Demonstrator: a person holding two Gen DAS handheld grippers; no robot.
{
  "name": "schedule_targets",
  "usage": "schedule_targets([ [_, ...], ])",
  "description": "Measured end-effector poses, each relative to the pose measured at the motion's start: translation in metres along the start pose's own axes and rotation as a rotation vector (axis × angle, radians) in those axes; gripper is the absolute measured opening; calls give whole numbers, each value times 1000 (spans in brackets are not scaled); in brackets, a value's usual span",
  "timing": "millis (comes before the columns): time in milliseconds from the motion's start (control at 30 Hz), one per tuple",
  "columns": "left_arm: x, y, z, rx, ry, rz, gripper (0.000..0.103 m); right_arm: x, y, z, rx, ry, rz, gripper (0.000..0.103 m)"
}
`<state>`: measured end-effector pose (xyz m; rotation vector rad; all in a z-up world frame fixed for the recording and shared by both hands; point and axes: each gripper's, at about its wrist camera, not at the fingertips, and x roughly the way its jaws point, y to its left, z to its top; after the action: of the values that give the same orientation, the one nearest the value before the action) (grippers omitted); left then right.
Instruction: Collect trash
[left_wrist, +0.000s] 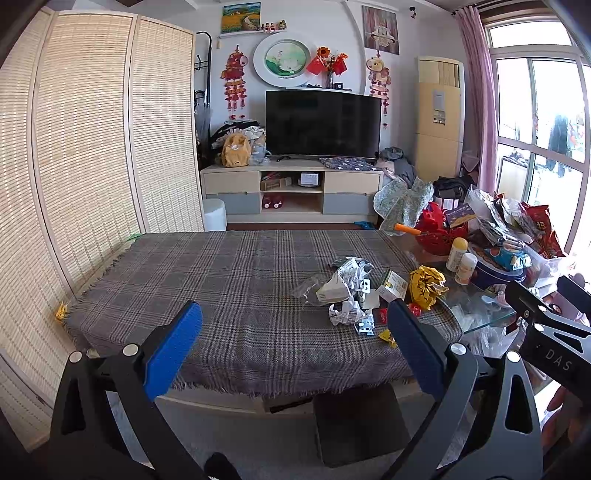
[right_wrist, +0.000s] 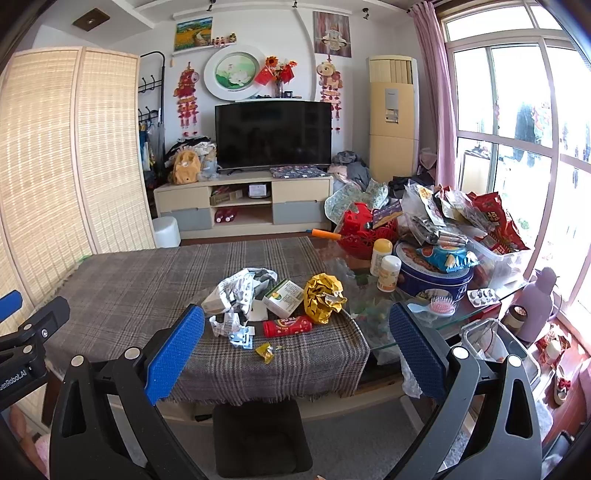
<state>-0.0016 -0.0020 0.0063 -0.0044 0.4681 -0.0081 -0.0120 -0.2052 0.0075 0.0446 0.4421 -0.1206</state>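
Trash lies in a heap on the plaid tablecloth (right_wrist: 129, 295): crumpled white paper (right_wrist: 236, 286), a small green and white box (right_wrist: 284, 297), a crumpled yellow foil wrapper (right_wrist: 323, 297), a red tube-shaped packet (right_wrist: 287, 326), blister packs (right_wrist: 242, 338) and a small yellow candy wrapper (right_wrist: 265, 351). The same heap shows in the left wrist view: paper (left_wrist: 345, 284), box (left_wrist: 393, 288), yellow foil (left_wrist: 426, 286). My left gripper (left_wrist: 293, 343) is open and empty, short of the table's near edge. My right gripper (right_wrist: 295, 347) is open and empty, just before the heap.
The glass table end at the right holds a blue tin (right_wrist: 432, 277), two bottles (right_wrist: 388, 273), a red basket (right_wrist: 364, 229), piled snack bags (right_wrist: 487, 218) and a pink hairbrush (right_wrist: 441, 306). A dark stool (right_wrist: 258, 435) stands under the near edge. A bamboo screen (left_wrist: 85, 147) stands at the left.
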Motion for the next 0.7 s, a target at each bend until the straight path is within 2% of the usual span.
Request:
schedule_targets([
  [700,0,1,-1,-1,1,2,95,0,-1,0,1,5,1,100],
])
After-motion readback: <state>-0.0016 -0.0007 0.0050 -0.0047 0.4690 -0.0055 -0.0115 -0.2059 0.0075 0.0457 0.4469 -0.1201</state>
